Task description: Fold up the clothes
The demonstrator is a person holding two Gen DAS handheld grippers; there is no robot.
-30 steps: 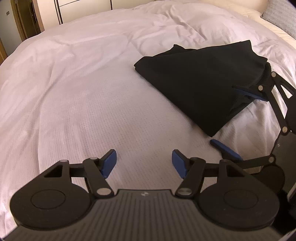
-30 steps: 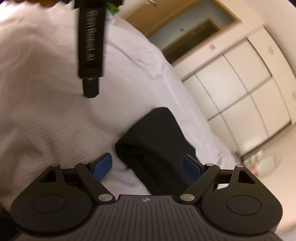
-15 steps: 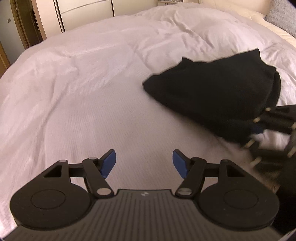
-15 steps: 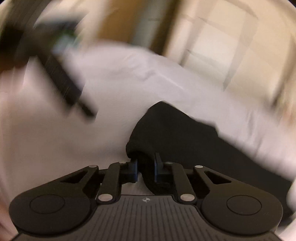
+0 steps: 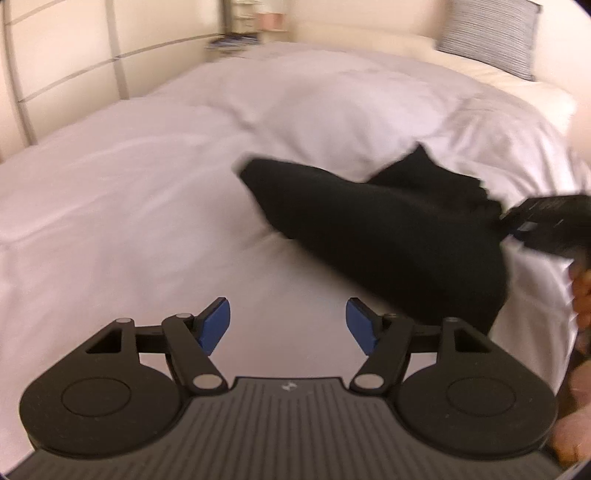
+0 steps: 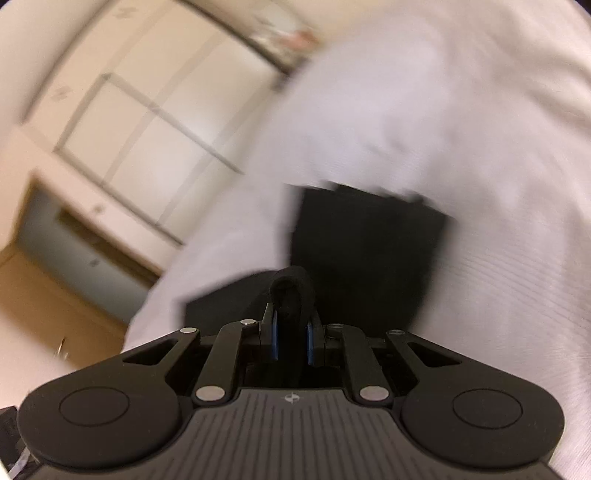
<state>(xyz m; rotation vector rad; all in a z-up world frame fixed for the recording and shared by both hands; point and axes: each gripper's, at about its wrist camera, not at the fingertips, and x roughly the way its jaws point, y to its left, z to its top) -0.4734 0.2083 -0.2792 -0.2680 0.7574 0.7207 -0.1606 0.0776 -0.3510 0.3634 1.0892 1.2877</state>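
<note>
A black folded garment (image 5: 388, 225) lies on the white bed (image 5: 129, 206), right of centre in the left wrist view. Its near right edge is raised off the sheet. My left gripper (image 5: 288, 325) is open and empty, above the bare sheet, short of the garment. My right gripper (image 6: 291, 339) is shut on a bunched fold of the black garment (image 6: 365, 251), which hangs down from its jaws to the bed. The right gripper shows in the left wrist view (image 5: 546, 225) as a blurred dark shape at the garment's right edge.
A grey striped pillow (image 5: 487, 33) lies at the head of the bed. White wardrobe doors (image 6: 147, 110) and a wooden doorway (image 6: 55, 266) stand beyond the bed's far side. A bedside shelf (image 5: 240, 29) is at the back.
My right gripper has shut on the garment's edge and is lifting it, with motion blur. The garment has shifted and bunched. My left gripper has stayed open and turned towards the head of the bed.
</note>
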